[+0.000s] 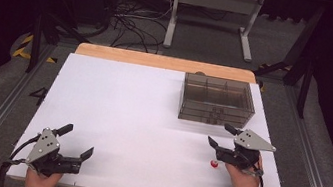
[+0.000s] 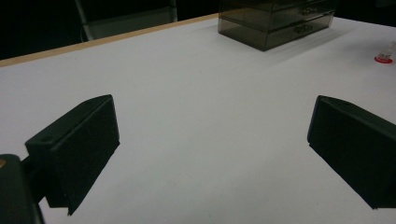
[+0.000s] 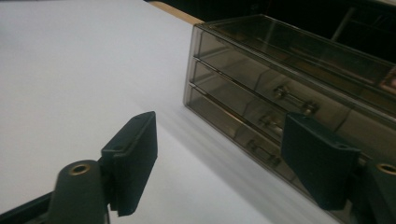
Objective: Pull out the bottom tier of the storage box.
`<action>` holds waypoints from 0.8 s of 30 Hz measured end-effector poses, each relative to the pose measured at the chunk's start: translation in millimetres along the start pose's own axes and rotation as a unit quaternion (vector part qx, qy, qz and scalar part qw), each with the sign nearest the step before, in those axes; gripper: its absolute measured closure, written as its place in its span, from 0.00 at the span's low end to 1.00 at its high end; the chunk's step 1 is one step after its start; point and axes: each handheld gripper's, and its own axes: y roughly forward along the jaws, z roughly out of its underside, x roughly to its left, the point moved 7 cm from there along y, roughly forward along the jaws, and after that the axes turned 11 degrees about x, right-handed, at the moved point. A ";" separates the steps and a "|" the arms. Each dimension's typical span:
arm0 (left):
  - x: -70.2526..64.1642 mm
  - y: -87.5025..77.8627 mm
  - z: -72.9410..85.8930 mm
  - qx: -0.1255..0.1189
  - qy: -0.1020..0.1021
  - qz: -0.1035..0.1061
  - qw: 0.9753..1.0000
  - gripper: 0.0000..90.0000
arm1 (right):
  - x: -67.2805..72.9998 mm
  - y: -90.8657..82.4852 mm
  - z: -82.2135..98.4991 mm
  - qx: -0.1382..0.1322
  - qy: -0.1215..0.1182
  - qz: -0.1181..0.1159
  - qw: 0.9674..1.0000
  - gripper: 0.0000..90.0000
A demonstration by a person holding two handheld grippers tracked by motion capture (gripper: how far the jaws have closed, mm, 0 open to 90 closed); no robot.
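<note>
High view: drawer box (image 1: 218, 100) just beyond my right gripper (image 1: 222, 135).
Right jaws: apart, gripping nothing.
Left gripper (image 1: 79, 141): jaws wide, empty.

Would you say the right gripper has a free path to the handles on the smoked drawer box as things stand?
Probably yes. The right gripper sits just in front of the drawer box with open, empty jaws, and the drawer handles face it. Only bare white table lies between; the small red item sits nearer the person, out of the way.

- a lab or test room, dark all round
- white table (image 1: 115, 116) on grey carpet
- loose cables (image 1: 130, 19) and a metal frame (image 1: 212, 14) behind the table
- hazard-striped tape (image 1: 24, 45) left of the table
</note>
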 end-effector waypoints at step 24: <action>-0.3 0.7 -0.2 0.001 0.000 -0.001 1.000 0.03 | -7.0 6.8 1.7 0.059 -0.143 0.092 0.984 0.54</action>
